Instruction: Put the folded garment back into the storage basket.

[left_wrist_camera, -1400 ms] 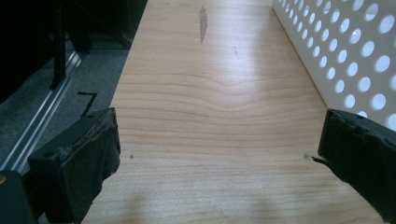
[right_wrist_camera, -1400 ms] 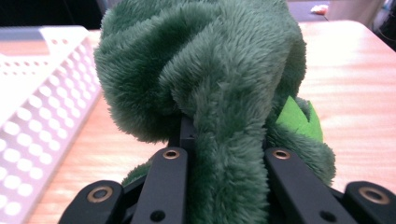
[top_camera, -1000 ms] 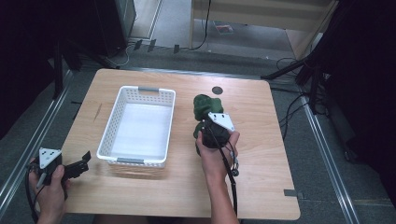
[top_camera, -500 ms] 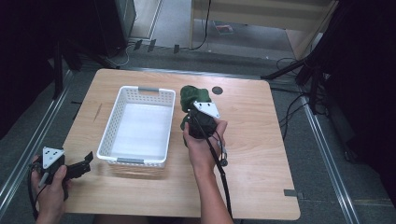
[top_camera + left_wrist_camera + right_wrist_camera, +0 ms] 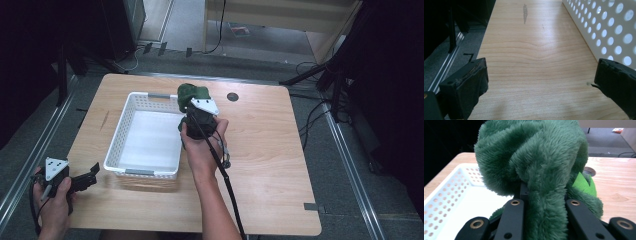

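A: What is the right hand-held gripper (image 5: 192, 102) holding?

B: A shaggy, dark green plush toy (image 5: 534, 167), bunched between its closed jaws, with a bright green felt patch. It hangs over the right rim of the white plastic basket (image 5: 125, 131), a rectangular tub with round holes in its walls, left of centre in the high view.

A: And the left hand-held gripper (image 5: 541, 82)?

B: Jaws wide apart, nothing between them, low over the pale wood-grain desk (image 5: 270, 150) at lower left.

A: Any change?

B: The toy has moved left from the desk's centre to the basket.
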The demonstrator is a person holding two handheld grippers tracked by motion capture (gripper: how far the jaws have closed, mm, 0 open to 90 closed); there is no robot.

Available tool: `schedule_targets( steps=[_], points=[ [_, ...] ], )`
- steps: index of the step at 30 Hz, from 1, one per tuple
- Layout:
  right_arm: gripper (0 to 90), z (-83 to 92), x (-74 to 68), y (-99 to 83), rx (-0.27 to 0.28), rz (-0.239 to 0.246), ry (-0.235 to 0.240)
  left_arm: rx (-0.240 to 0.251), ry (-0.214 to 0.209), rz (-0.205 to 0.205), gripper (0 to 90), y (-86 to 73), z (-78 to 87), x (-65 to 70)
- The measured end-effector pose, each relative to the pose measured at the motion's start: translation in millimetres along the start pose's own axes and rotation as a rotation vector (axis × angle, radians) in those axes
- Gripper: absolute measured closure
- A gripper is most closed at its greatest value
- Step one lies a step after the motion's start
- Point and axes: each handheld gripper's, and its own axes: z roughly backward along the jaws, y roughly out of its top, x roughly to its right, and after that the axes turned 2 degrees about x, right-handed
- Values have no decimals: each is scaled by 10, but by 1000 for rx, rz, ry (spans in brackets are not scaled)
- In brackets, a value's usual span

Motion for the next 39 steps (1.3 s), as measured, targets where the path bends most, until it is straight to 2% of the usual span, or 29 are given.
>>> schedule_targets(
  steps=[12, 25, 39],
  points=[
    [778, -56, -325, 122, -15, -7, 42, 1, -1, 1, 0, 1, -3, -1],
    [778, -98, -546, 167, -23, -9, 76, -1, -1, -3, 0, 0, -3, 2],
    [777, -236, -801, 61, -49, -12, 116, -4, -3, 0, 0, 1, -5, -3]
  ],
)
